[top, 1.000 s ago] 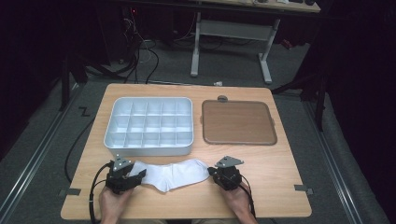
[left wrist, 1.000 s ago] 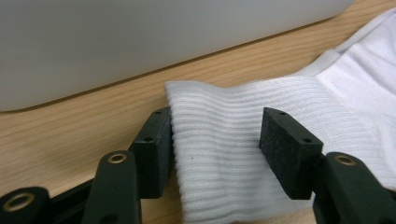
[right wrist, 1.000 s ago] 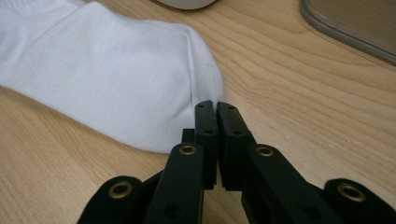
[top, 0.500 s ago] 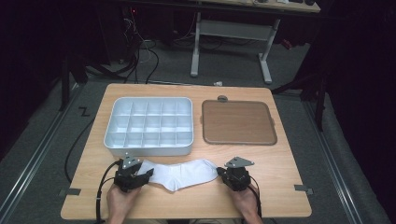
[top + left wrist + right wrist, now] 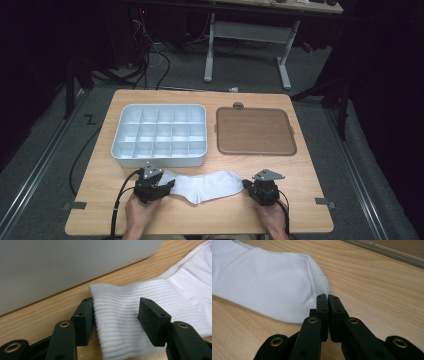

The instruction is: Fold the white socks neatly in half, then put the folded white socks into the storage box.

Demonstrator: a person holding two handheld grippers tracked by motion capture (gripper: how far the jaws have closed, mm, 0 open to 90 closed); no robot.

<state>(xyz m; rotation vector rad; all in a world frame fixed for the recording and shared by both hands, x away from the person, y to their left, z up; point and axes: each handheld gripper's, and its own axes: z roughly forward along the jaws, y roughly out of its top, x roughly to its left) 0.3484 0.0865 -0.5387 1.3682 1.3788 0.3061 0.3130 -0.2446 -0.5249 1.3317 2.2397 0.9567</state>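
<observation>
1. Sock (image 5: 205,185), white and laid flat, stretches across the near part of the desk (image 5: 300,175) between the two grippers, just in front of the tray.
2. Left gripper (image 5: 116,315) stands spread, one jaw on each side of the ribbed cuff, which lies between the pads; the left pad seems to touch the cuff's edge, though I cannot be sure it presses. Judged from this, it is placed to close on the cuff, or has just let go of it.
3. Right gripper (image 5: 327,305) is clenched with its jaws together, tips at the toe end of the sock; whether a sliver of fabric is pinched there is hard to tell. Holding that end would keep the sock taut and flat.
4. Farther out, the grey compartment tray (image 5: 161,135) sits empty just beyond the cuff, probably where the sock is meant to go.
5. Brown lid (image 5: 255,131) lies beside the tray, to its right, off and out of the way.
</observation>
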